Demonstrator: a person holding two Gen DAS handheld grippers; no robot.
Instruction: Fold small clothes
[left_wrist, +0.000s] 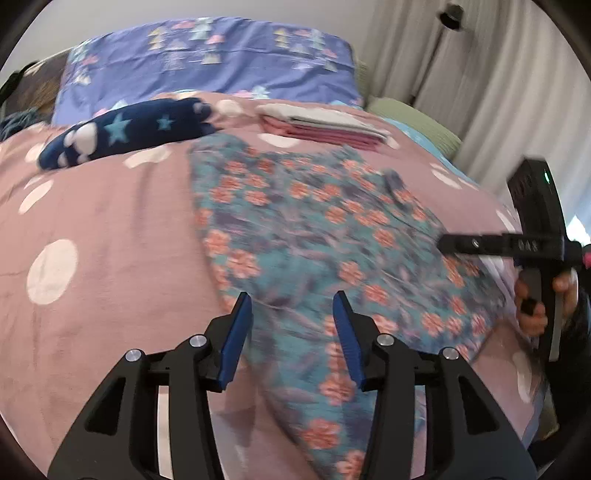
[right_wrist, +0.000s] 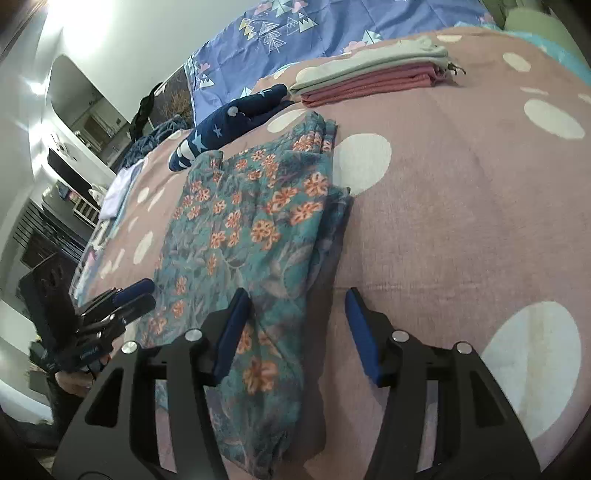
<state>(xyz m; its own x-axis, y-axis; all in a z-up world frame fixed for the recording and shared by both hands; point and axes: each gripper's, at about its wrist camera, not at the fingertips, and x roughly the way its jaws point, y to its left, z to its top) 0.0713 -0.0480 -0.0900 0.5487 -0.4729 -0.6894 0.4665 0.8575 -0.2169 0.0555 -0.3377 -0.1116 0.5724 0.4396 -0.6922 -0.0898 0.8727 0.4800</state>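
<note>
The floral garment (left_wrist: 314, 236) is spread flat on the pink dotted bedcover (left_wrist: 110, 229). The left hand-held gripper (left_wrist: 292, 306) is held wide apart above its near edge. The right hand-held gripper (right_wrist: 297, 306) is likewise spread wide over its right edge, nothing gripped.

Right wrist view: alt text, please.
The open right gripper hovers over a teal floral folded garment on a pink polka-dot blanket. A pink-and-grey folded stack lies beyond.
</note>
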